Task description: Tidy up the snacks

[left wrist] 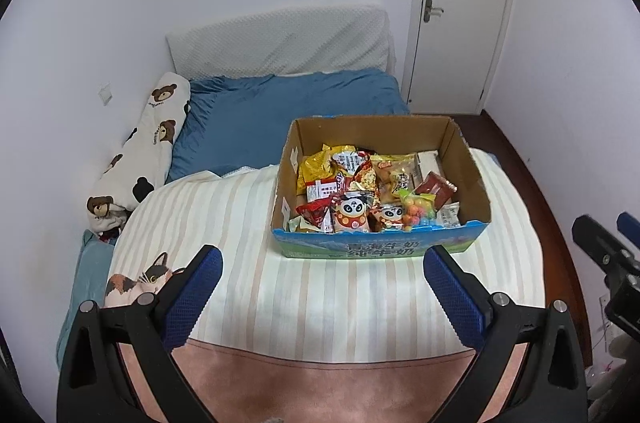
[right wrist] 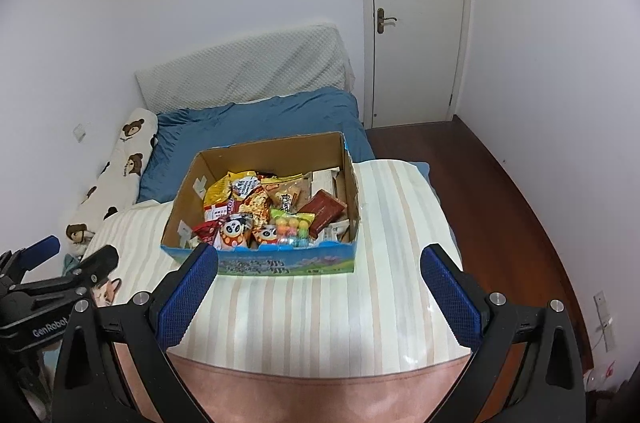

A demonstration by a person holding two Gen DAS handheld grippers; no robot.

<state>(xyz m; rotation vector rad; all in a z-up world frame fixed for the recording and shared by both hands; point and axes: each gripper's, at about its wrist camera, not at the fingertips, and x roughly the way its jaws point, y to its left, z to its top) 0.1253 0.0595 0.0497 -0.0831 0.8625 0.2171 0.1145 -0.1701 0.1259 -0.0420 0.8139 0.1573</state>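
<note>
An open cardboard box [left wrist: 472, 179] with a blue printed front stands on a striped blanket on the bed; it also shows in the right wrist view [right wrist: 188, 187]. It holds several snack packets: a panda packet [left wrist: 352, 213] [right wrist: 234, 233], a yellow bag [left wrist: 320, 163] [right wrist: 224, 189], a bag of coloured balls [left wrist: 418, 211] [right wrist: 294, 225] and a dark red packet [left wrist: 436, 189] [right wrist: 326, 211]. My left gripper [left wrist: 322, 255] is open and empty, short of the box front. My right gripper [right wrist: 320, 257] is open and empty, also just short of the box front.
The striped blanket [left wrist: 320, 295] [right wrist: 320, 311] covers the near bed, with a pink cover [left wrist: 320, 383] below. A blue duvet [left wrist: 260, 119], a bear-print pillow [left wrist: 144, 151] and a white headboard cushion [left wrist: 280, 39] lie behind. A closed door [right wrist: 416, 15] and dark wood floor [right wrist: 500, 203] are at right.
</note>
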